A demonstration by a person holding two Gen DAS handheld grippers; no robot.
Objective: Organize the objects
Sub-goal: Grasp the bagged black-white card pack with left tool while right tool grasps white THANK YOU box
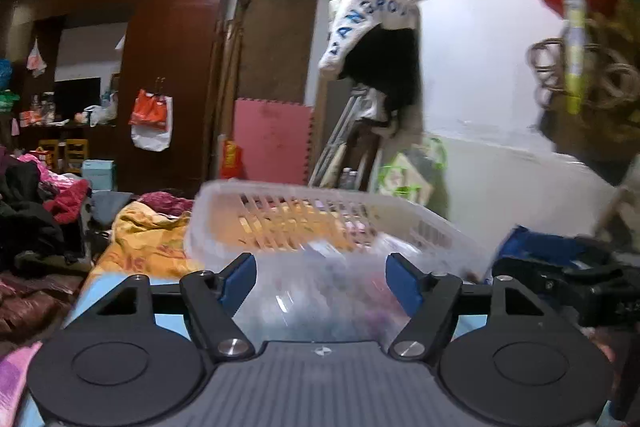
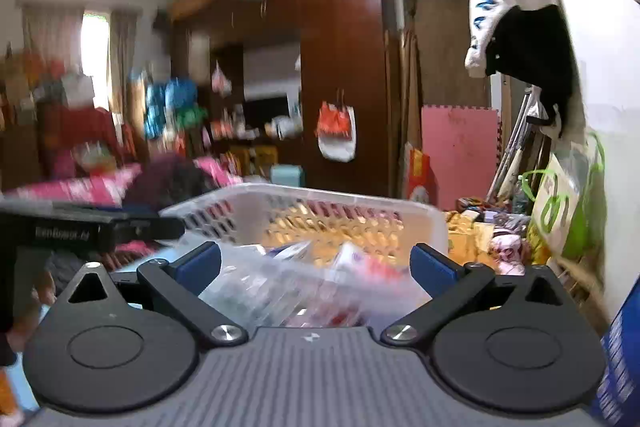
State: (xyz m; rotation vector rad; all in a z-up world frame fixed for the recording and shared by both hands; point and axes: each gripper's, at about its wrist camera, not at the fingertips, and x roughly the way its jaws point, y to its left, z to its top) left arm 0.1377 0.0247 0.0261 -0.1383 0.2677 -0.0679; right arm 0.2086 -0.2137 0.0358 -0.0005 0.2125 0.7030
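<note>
A white slotted plastic basket [image 1: 320,205] stands just ahead of both grippers; it also shows in the right wrist view [image 2: 340,199]. It holds clear plastic bags of small packaged items [image 2: 304,287], blurred [image 1: 320,291]. My left gripper [image 1: 321,277] is open, its blue pads either side of the bagged items at the basket's near edge. My right gripper [image 2: 316,267] is open wide, also over the bags. The left gripper's black body [image 2: 80,227] shows at the left of the right wrist view; the right gripper's body [image 1: 568,279] at the right of the left wrist view.
A yellow patterned blanket [image 1: 144,243] lies left of the basket, with piled clothes [image 1: 36,203] beyond. A dark wooden wardrobe [image 1: 168,67] with a hanging orange-white bag [image 1: 152,119] stands behind. A pink foam mat [image 1: 272,143], hanging clothing [image 1: 380,39] and a green-handled bag [image 2: 560,203] line the right wall.
</note>
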